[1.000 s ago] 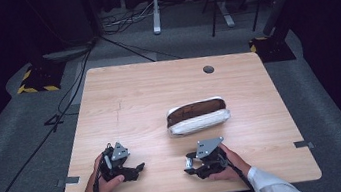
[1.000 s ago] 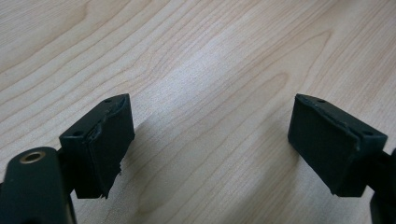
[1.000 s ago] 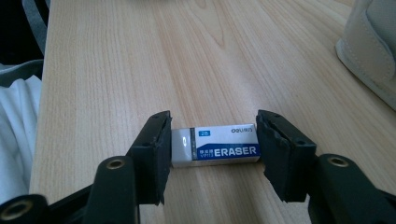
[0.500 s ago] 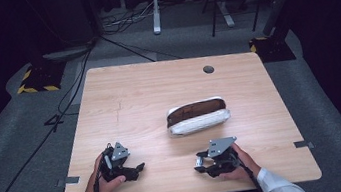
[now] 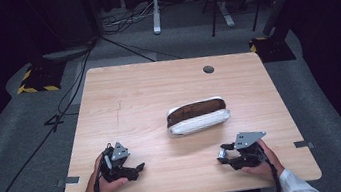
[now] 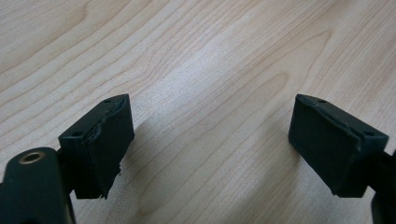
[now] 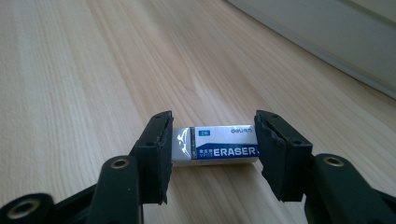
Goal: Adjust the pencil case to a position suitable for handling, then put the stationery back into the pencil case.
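Note:
A white eraser [image 7: 217,149] with a blue label reading "ERASER" sits crosswise between the pads of my right gripper [image 7: 214,140], which is shut on its two ends just above the wooden table [image 7: 93,70]. In the high view my right gripper [image 5: 223,155] is near the front right of the table, its jaws pointing left. My left gripper [image 5: 138,168] rests at the front left and points right. In its own view the left gripper [image 6: 210,130] stands open over bare wood, with nothing between its pads.
A white pencil case [image 5: 197,116] with a dark open top lies in the middle of the table [image 5: 148,94], beyond both grippers. A round cable hole [image 5: 208,69] is at the back right. Cables and stand feet lie on the floor behind.
My right hand has slid to the right along the table's front edge with its gripper. The left hand and the pencil case have stayed put.

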The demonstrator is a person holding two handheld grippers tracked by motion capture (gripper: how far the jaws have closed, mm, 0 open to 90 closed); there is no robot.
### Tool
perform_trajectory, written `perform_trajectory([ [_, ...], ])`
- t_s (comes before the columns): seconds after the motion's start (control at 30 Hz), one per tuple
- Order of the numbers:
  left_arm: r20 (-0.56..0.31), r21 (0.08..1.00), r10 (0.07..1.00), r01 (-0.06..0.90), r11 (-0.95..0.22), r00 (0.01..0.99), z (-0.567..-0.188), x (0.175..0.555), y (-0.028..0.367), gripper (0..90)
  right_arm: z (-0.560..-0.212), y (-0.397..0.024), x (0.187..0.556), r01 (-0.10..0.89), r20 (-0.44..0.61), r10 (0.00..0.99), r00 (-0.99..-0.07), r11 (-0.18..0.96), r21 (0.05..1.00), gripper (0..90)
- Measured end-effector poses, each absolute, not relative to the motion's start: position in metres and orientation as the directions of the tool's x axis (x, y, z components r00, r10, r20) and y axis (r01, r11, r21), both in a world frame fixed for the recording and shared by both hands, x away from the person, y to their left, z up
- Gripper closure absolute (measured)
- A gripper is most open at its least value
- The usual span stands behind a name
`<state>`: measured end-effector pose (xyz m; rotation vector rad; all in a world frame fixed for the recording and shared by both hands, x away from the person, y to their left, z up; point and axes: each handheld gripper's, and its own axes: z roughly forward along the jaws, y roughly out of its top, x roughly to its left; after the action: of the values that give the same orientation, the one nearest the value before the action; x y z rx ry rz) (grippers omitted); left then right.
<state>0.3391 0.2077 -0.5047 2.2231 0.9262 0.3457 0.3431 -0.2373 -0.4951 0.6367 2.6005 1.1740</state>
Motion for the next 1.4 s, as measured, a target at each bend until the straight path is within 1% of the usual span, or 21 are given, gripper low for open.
perform_trajectory([
  [0.27,-0.020,0.690,0.705,0.520,-0.504,0.709,-0.505,0.339,0.208,14.7,-0.491,-0.277,0.343,0.356,-0.002,0.558,-0.830,0.531,0.769,49.0],
  [0.53,-0.019,0.689,0.704,0.520,-0.505,0.709,-0.505,0.339,0.208,14.7,-0.479,-0.292,0.343,0.357,-0.005,0.604,-0.797,0.478,0.802,49.0],
  [0.83,-0.020,0.690,0.704,0.520,-0.504,0.710,-0.505,0.339,0.208,14.7,-0.465,-0.302,0.346,0.341,-0.014,0.632,-0.775,0.437,0.832,48.9],
  [1.17,-0.020,0.689,0.704,0.520,-0.505,0.710,-0.505,0.339,0.208,14.7,-0.432,-0.303,0.352,0.294,-0.021,0.652,-0.758,0.371,0.881,48.9],
  [1.4,-0.020,0.690,0.704,0.520,-0.504,0.710,-0.505,0.339,0.208,14.7,-0.402,-0.279,0.368,0.242,-0.080,0.656,-0.751,0.385,0.891,48.9],
])
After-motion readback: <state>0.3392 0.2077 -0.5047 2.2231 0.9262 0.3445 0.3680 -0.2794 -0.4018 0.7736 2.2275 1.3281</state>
